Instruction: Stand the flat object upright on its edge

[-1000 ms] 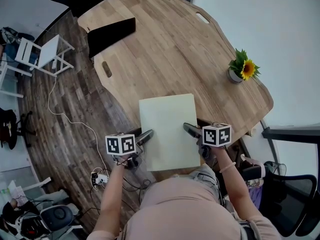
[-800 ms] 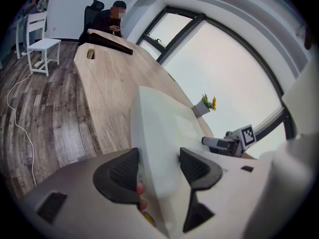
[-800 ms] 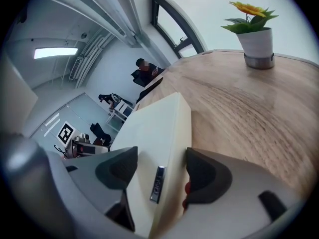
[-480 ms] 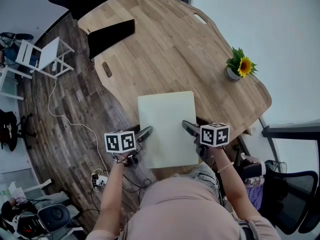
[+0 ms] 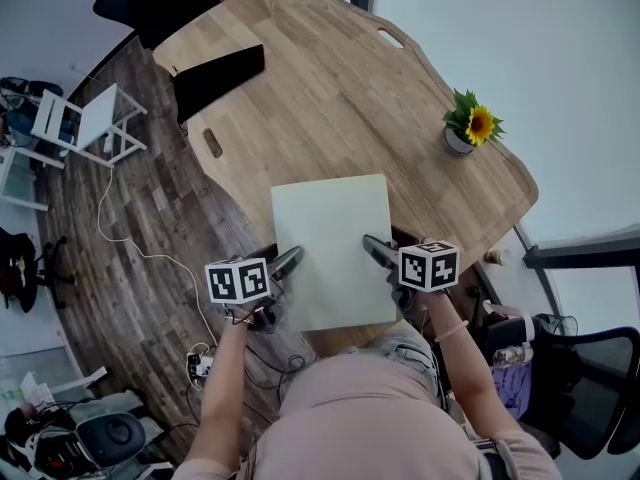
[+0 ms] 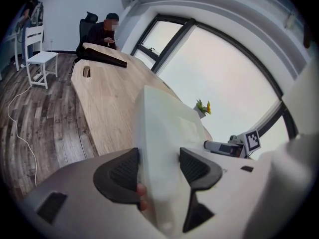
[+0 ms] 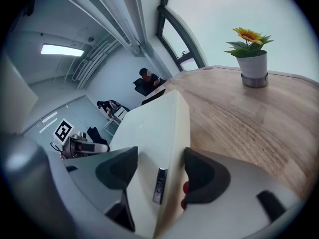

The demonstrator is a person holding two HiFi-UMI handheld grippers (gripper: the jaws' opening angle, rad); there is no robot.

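The left gripper and right gripper each clamp a side of a pale flat panel over the table's near edge. By the right edge, a small pot holds a sunflower. Only the right gripper view shows a dark strip on the panel's rim.

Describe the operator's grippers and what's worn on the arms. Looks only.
Left gripper and right gripper: grey bodies, black textured pads, each carrying a white cube with black square markers. Short-sleeved beige top; thin band on the right wrist.
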